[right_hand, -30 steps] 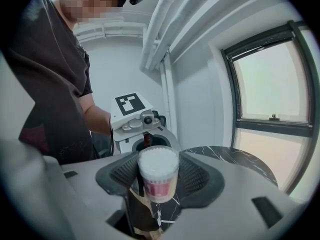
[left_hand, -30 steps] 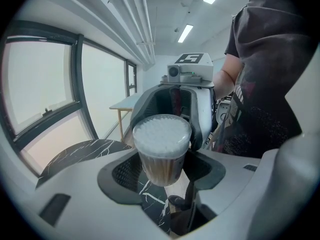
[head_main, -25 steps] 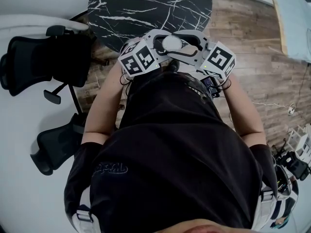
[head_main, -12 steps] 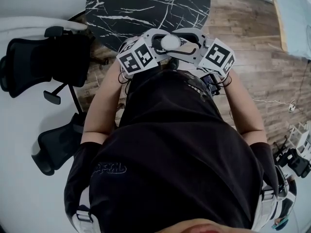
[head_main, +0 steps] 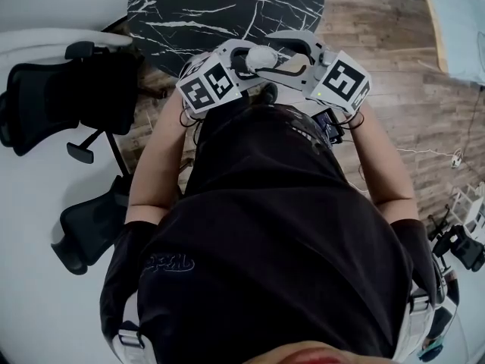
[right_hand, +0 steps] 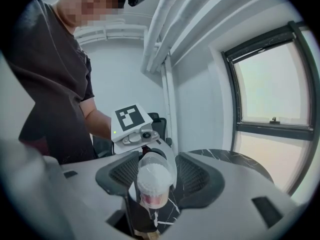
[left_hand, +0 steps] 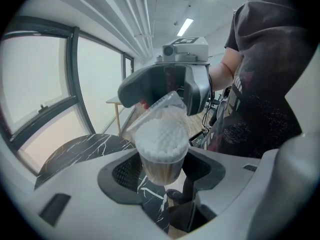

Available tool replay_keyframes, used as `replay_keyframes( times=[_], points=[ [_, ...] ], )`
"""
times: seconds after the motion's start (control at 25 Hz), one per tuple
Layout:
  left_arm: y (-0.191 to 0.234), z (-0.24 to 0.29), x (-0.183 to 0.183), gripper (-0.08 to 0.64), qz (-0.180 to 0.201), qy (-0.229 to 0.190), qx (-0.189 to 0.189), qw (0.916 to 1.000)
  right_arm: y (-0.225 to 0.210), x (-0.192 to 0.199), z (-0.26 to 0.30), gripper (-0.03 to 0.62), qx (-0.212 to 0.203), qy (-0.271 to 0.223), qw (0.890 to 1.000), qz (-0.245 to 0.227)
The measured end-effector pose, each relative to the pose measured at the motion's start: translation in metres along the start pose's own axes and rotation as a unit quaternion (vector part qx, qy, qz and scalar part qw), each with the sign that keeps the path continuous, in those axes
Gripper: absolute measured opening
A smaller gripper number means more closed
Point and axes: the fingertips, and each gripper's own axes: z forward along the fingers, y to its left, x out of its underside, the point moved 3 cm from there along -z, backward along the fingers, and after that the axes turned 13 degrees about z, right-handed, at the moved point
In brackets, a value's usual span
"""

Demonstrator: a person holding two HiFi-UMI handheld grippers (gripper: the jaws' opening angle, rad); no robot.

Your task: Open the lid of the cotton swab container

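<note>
The person [head_main: 273, 226] in a black shirt is holding both tools close in front of the chest; the left tongs [left_hand: 162, 168] are clamping the clear plastic cotton swab container [left_hand: 161, 160] by its sides and carrying it in the air, resting on nothing; the white cotton swabs [left_hand: 162, 134] are showing at its uncovered mouth; the clear round lid [right_hand: 159, 159] is standing raised and tilted above them; the right tongs [right_hand: 157, 176] are facing the left tongs with the jaws apart by about the lid's width, the lid sitting between them and nearly filling the gap; whether the pads are pressing on it cannot be told; beyond the tools the round black marble surface [head_main: 220, 6] is lying lower down; the wooden floor [head_main: 409, 105] is spreading to its right, and black office chairs [head_main: 68, 89] are standing at the left.
</note>
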Motion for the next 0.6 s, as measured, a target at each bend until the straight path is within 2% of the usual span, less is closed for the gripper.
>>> replay_keyframes(
  times=[0.16, 0.28, 0.48, 0.6],
  points=[
    [0.000, 0.002, -0.002, 0.256, 0.002, -0.003, 0.001, 1.0000, -0.004, -0.015, -0.004, 0.264, 0.006, -0.025, 1.000, 0.001],
    [-0.003, 0.001, -0.003, 0.256, 0.006, -0.008, 0.002, 0.9999, -0.010, -0.022, -0.008, 0.264, 0.015, -0.030, 0.999, -0.019],
    [-0.005, -0.004, -0.011, 0.257, 0.016, -0.018, 0.006, 0.9997, -0.025, -0.035, -0.014, 0.262, 0.050, -0.041, 0.997, -0.033],
    [-0.006, -0.006, -0.012, 0.257, 0.020, -0.017, 0.010, 0.9996, -0.038, -0.036, -0.015, 0.262, 0.078, -0.040, 0.996, -0.024]
  ],
)
